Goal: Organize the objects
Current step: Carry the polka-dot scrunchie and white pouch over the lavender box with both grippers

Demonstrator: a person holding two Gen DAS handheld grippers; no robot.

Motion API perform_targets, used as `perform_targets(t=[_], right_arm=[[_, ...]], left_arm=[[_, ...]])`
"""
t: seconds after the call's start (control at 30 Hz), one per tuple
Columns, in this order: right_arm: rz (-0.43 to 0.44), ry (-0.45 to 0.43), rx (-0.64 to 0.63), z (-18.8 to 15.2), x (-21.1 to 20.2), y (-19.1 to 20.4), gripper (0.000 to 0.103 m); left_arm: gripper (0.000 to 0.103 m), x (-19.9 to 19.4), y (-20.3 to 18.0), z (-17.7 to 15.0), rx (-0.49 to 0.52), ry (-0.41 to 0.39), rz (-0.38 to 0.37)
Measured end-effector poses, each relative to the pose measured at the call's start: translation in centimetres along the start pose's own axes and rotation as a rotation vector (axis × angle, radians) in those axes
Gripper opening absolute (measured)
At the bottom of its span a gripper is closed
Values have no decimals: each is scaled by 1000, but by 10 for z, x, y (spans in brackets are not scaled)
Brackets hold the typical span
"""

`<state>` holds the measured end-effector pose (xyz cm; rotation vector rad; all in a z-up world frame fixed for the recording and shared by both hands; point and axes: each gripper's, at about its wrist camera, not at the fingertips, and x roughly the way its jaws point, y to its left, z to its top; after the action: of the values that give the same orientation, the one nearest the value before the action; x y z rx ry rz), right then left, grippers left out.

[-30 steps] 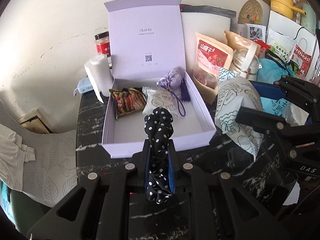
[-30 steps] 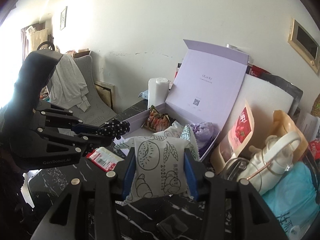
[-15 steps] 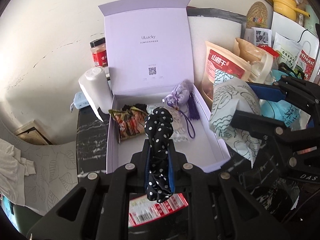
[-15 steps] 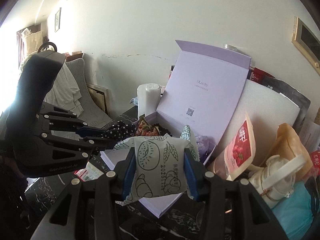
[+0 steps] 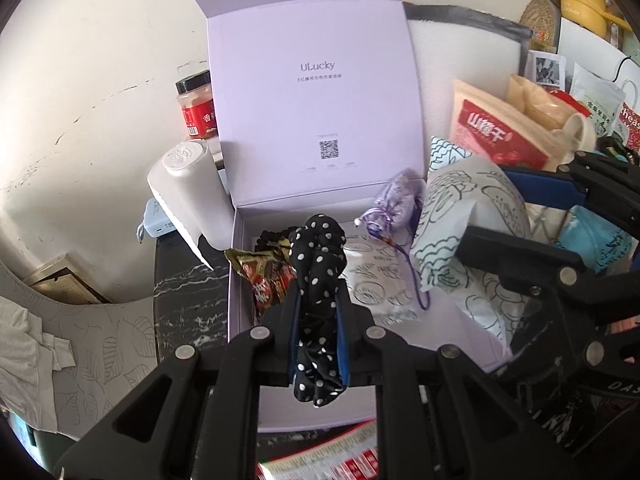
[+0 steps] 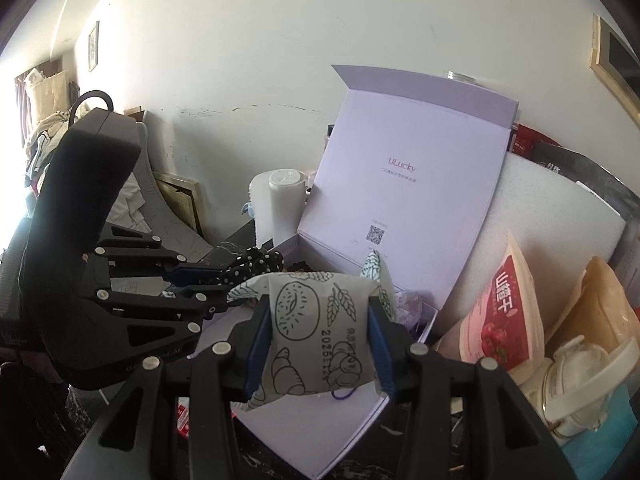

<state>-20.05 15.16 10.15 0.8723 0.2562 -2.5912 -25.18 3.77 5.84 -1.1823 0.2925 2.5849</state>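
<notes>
cluttered marble tabletop, open lilac box ahead of both grippers. my left gripper is clamped on polka-dot scrunchie, right gripper clamped on printed pastry bag, both over box. snack packet and sachet already in; two drops left.

One open lilac gift box lies ahead of the left gripper. Inside it: one lavender sachet, one red-and-green snack packet, one clear printed packet. Held above it: one polka-dot scrunchie and one white bread-print packet. Left of the box: one white roll, one red-labelled jar. Right: one red fruit pouch.
</notes>
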Motion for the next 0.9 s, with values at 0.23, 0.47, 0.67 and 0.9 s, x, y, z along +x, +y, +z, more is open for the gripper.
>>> perform_targets(t=[0.23, 0.47, 0.67, 0.9], right_arm=[[-30, 28, 18, 5, 31, -6, 45], [-44, 66, 49, 9, 62, -13, 45], [-63, 86, 46, 12, 82, -17, 45], [-67, 110, 34, 12, 101, -18, 45]], left_arm=[[14, 34, 11, 8, 9, 11, 13], [14, 67, 18, 14, 26, 35, 28], [14, 91, 24, 19, 31, 43, 28], [14, 110, 29, 24, 39, 52, 20]])
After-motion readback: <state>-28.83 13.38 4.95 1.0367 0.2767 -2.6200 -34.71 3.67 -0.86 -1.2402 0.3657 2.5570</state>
